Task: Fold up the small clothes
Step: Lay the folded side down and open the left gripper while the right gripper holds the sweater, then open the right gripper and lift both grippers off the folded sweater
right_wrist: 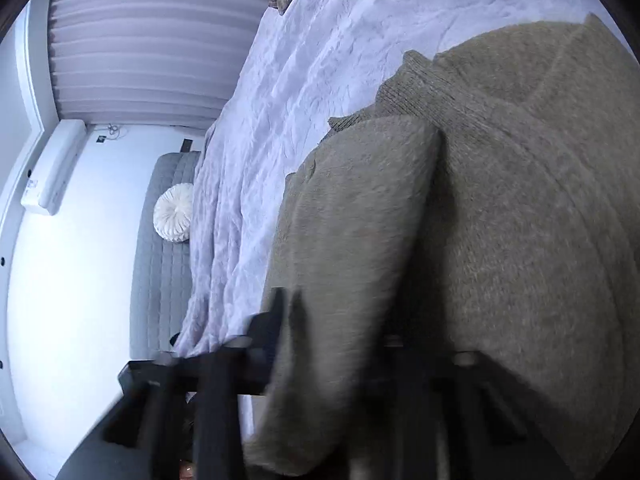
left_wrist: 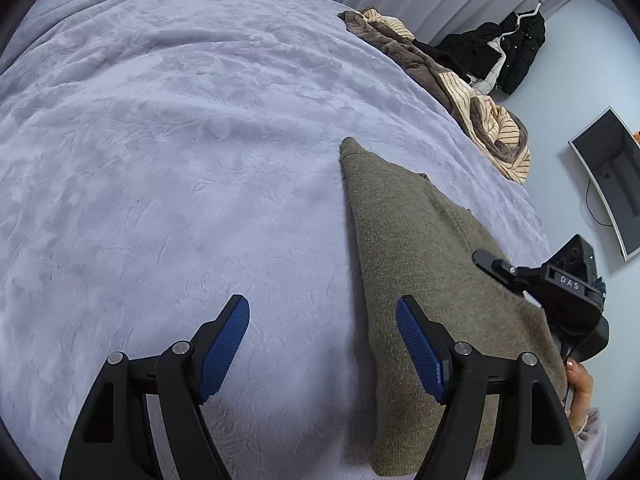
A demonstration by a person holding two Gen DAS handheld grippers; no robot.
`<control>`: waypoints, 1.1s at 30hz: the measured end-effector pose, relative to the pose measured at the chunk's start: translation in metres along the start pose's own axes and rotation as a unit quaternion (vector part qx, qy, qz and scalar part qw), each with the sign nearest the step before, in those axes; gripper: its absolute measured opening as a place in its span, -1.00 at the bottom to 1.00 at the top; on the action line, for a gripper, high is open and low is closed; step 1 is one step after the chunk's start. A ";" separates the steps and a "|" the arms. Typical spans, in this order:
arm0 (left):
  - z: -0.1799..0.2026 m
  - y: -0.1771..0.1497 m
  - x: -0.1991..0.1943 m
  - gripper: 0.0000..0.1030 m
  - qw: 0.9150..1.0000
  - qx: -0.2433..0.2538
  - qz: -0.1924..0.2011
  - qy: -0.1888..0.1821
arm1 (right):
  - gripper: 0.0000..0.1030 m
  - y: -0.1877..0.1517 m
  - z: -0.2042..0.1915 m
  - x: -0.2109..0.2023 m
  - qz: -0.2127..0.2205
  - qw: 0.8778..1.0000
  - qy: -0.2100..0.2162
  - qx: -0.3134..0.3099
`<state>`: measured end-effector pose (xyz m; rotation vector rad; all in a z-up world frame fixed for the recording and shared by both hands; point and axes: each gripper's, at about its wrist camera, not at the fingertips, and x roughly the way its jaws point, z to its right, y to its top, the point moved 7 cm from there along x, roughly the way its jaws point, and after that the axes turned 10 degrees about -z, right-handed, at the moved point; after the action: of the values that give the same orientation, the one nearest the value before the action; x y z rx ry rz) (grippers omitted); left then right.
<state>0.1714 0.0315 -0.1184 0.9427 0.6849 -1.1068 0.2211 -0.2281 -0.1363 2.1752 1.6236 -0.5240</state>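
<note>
folding olive sweater (left_wrist: 420, 264) | left tool (left_wrist: 322, 350) wide open, empty, sweater's long edge under right finger | right tool (right_wrist: 360, 360) grips fabric fold, frame centre

sweater (left_wrist: 420, 248): 1; grippers: 2 (left (left_wrist: 322, 344), right (left_wrist: 516, 270)); monitor (left_wrist: 612, 176): 1

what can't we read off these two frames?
- Right gripper state: right wrist view is motion-blurred and the olive sweater drapes over its fingers.
- Sweater's near end: cut off by the left wrist view's bottom edge, partly behind the left gripper, whose fingers are open.
- Pile of clothes at the bed's far edge: too small and bunched to count.
</note>
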 end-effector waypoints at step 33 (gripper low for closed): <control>0.104 -0.017 0.062 0.51 0.984 0.158 -0.036 0.078 | -0.59 -0.022 0.084 -0.123 0.116 0.967 -0.223 -0.040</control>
<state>0.1757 -0.0908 -0.1283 1.2945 0.6859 -1.2379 0.1613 -0.3654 -0.1484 1.9699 1.1179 -0.7916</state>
